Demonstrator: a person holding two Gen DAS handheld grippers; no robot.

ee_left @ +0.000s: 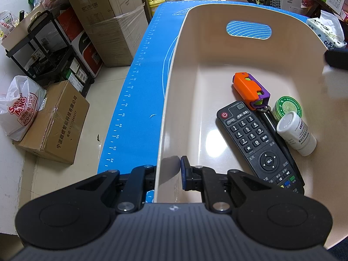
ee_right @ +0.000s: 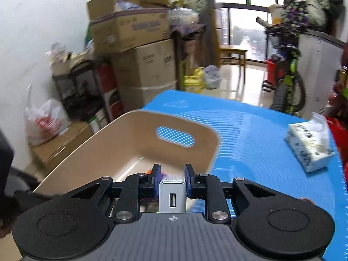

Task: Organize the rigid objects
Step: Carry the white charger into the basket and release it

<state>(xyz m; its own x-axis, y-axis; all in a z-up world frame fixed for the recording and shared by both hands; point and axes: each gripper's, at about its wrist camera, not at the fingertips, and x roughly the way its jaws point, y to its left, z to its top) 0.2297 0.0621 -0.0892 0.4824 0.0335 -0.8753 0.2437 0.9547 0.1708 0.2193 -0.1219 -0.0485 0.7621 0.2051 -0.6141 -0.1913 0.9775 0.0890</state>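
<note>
A cream plastic bin [ee_left: 174, 69] with a handle slot stands on the blue mat [ee_left: 139, 91]. Inside lie a black remote control [ee_left: 258, 145], an orange and purple toy [ee_left: 250, 89], a green round tin [ee_left: 288, 108], a white bottle [ee_left: 298, 132] on its side and a dark pen [ee_left: 280, 139]. My left gripper [ee_left: 168, 174] is shut on the bin's left wall near its corner. My right gripper [ee_right: 172, 180] is shut on a white USB charger [ee_right: 173, 195] and hovers above the bin [ee_right: 121, 134], over its near right side. The right view is blurred.
A tissue pack [ee_right: 308, 148] lies on the mat [ee_right: 250, 143] to the right of the bin. Cardboard boxes [ee_left: 113, 28], a black rack [ee_left: 47, 50] and a plastic bag [ee_left: 19, 108] crowd the floor on the left. A bicycle [ee_right: 287, 82] stands beyond the table.
</note>
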